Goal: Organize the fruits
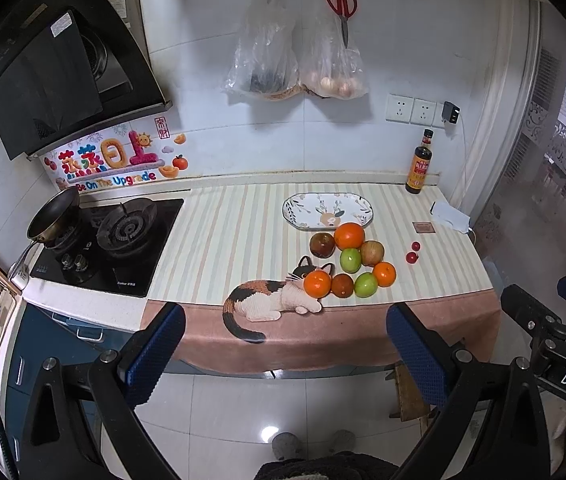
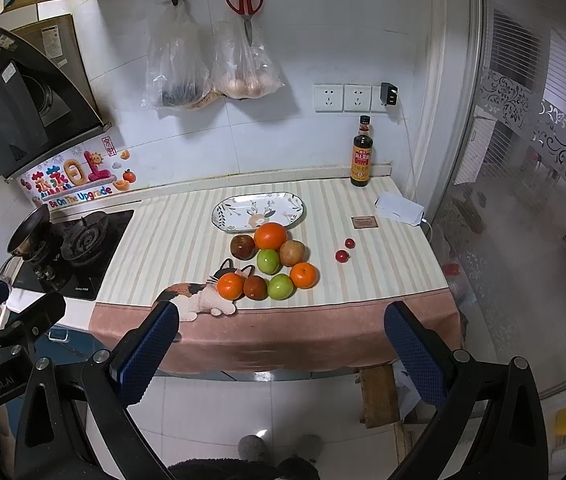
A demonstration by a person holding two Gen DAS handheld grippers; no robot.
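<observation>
Left wrist view shows the left gripper [image 1: 285, 340] held back from the counter edge, fingers spread apart and holding nothing. Right gripper [image 2: 281, 340] likewise stands wide apart and empty, well short of the fruit. Task judged not yet begun: the patterned plate [image 1: 359, 205] lies bare at the rear of the striped cloth [image 1: 219, 240]. Eight fruits sit clustered just in front of it, touching one another: a large orange [image 1: 349, 236], two smaller oranges, two green apples [image 1: 350, 260] and three brownish-red fruits. Two small red fruits [image 1: 411, 257] lie apart to the right. All remain to be sorted. Hanging bags [image 1: 263, 60] hold unclear contents.
</observation>
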